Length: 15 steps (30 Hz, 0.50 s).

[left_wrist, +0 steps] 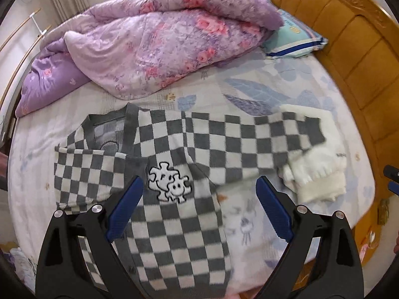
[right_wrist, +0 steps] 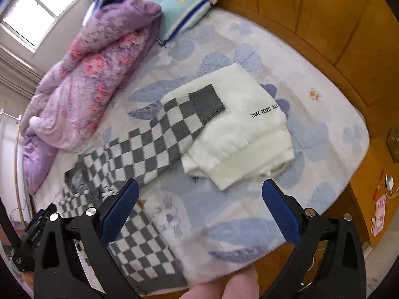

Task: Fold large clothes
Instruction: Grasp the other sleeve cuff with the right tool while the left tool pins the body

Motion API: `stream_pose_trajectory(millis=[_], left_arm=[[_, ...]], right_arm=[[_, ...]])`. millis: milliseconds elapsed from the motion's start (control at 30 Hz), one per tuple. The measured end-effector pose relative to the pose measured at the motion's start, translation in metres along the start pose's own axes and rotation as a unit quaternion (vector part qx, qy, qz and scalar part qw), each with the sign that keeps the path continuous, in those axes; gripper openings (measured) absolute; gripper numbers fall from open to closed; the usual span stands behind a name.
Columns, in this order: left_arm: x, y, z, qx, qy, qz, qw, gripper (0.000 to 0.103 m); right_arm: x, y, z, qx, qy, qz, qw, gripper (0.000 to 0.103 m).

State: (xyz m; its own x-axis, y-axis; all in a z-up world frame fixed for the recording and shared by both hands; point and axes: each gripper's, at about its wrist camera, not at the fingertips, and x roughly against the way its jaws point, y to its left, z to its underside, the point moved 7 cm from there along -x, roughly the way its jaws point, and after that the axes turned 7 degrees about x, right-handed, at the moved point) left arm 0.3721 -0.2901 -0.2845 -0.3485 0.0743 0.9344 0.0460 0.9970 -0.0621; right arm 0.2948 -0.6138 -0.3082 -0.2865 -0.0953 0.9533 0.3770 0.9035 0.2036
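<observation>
Checkered sweater [left_wrist: 174, 149] lies flat on bed [left_wrist: 286, 94], one sleeve [right_wrist: 159, 134] stretched onto folded white garment [right_wrist: 249, 134]. Left tool [left_wrist: 199, 196] hovers over sweater, spread wide, empty. Right tool [right_wrist: 199, 204] likewise wide, empty.

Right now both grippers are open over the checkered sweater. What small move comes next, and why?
Probably bring the right gripper forward to the grey cuff and pinch it. That sleeve lies stretched out, its cuff resting on the folded white garment, while the other sleeve already lies folded across the body.
</observation>
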Motion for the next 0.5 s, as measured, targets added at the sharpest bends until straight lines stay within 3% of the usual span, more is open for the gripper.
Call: stream_pose_trajectory(millis=[100, 333, 433, 500], left_arm=[[-0.033, 0.006, -0.014, 0.017, 0.015, 0.005, 0.9997, 0.09], [-0.114, 0.031, -0.021, 0.085, 0.053, -0.006, 0.9949, 0.043], [-0.152, 0.034, -0.013, 0.116, 0.083, 0.014, 0.9897, 0.028], [-0.176, 0.037, -0.008, 0.134, 0.108, 0.016, 0.9849, 0.021]], right_arm=[[-0.037, 0.0, -0.022, 0.001, 0.01, -0.013, 1.0, 0.095], [-0.151, -0.017, -0.062, -0.033, 0.051, -0.036, 0.997, 0.095], [-0.189, -0.026, -0.075, -0.054, 0.067, -0.036, 0.996, 0.095], [-0.209, -0.03, -0.082, -0.078, 0.063, -0.053, 0.994, 0.086]])
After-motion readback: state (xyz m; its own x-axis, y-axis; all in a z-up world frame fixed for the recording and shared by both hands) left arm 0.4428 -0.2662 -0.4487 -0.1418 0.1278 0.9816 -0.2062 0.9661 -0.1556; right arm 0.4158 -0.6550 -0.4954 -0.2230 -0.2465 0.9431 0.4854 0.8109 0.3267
